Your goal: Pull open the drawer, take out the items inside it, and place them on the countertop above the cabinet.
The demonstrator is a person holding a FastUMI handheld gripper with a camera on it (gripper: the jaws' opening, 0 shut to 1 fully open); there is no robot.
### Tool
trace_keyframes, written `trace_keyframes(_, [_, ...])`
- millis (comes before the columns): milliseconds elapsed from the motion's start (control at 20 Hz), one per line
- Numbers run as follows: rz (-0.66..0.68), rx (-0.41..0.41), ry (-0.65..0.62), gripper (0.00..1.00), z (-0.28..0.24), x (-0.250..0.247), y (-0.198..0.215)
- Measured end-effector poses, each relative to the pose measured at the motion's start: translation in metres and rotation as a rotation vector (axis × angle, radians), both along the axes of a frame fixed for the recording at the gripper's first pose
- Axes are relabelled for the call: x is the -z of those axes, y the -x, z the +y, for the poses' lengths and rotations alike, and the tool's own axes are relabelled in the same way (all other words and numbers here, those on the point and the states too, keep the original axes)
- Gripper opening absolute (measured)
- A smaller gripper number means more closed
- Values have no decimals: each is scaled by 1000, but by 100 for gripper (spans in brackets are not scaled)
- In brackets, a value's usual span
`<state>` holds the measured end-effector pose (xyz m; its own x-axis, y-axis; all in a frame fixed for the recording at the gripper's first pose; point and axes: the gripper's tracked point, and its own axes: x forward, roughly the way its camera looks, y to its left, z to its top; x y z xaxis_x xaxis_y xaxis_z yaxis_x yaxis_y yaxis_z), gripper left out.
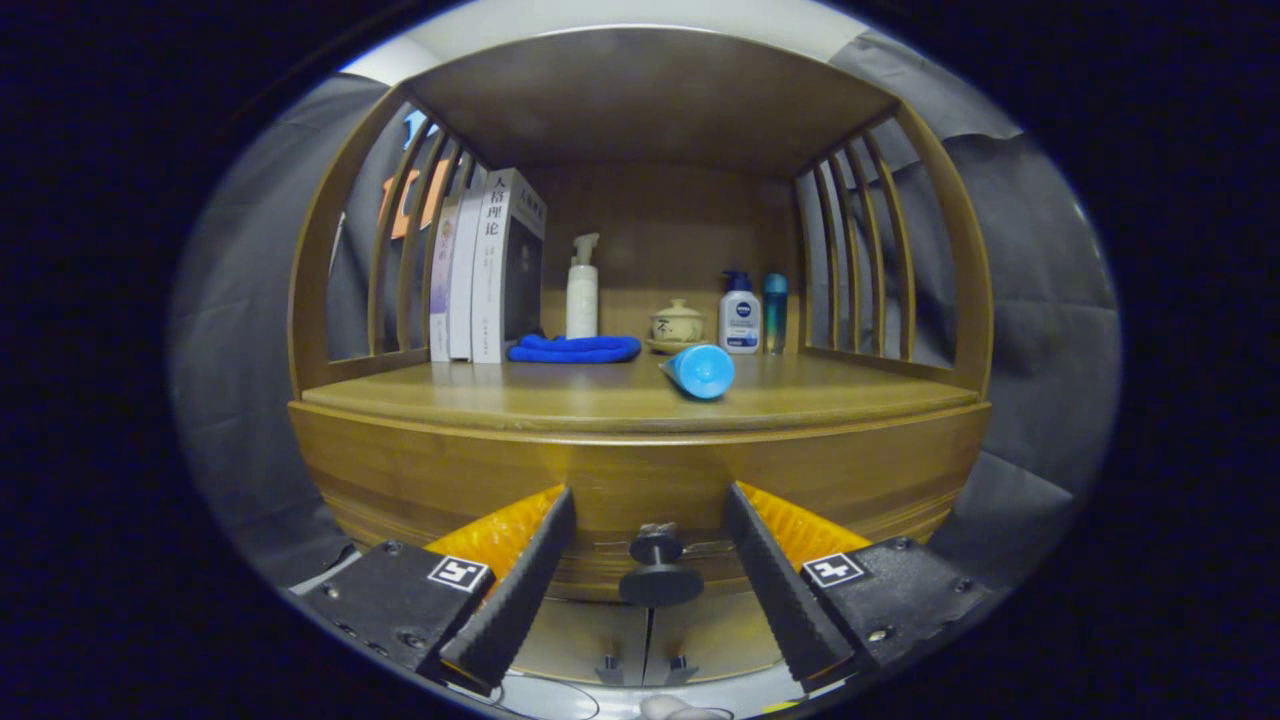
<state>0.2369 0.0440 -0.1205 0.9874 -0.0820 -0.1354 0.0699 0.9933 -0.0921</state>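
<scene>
A wooden cabinet stands before me, its drawer front (640,480) closed under the countertop (600,405). The drawer's dark round knob (657,572) sits between my two fingers, with a gap on each side. My gripper (648,505) is open and touches nothing. On the countertop lie a blue tube (700,371) on its side and a folded blue cloth (575,349). The drawer's inside is hidden.
Several books (490,268) stand at the back left of the countertop. A white pump bottle (582,290), a small lidded pot (677,323), a white-and-blue bottle (740,313) and a teal bottle (775,312) line the back. Slatted sides (860,250) and a top board close in the shelf. Two small door knobs (642,668) show below.
</scene>
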Motion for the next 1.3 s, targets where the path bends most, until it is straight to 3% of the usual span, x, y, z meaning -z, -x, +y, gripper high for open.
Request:
trace_keyframes(200, [-10, -5, 16, 99, -1, 2, -1])
trace_keyframes(400, [70, 7, 44, 99, -3, 2, 1])
trace_keyframes(600, [124, -32, 54, 100, -7, -5, 16])
trace_keyframes(850, [7, -60, 39, 100, -33, -46, 106])
trace_keyframes(1050, [-106, -37, 12, 100, -64, -81, 183])
trace_keyframes(1300, [-150, -11, -78, 100, -87, -103, 230])
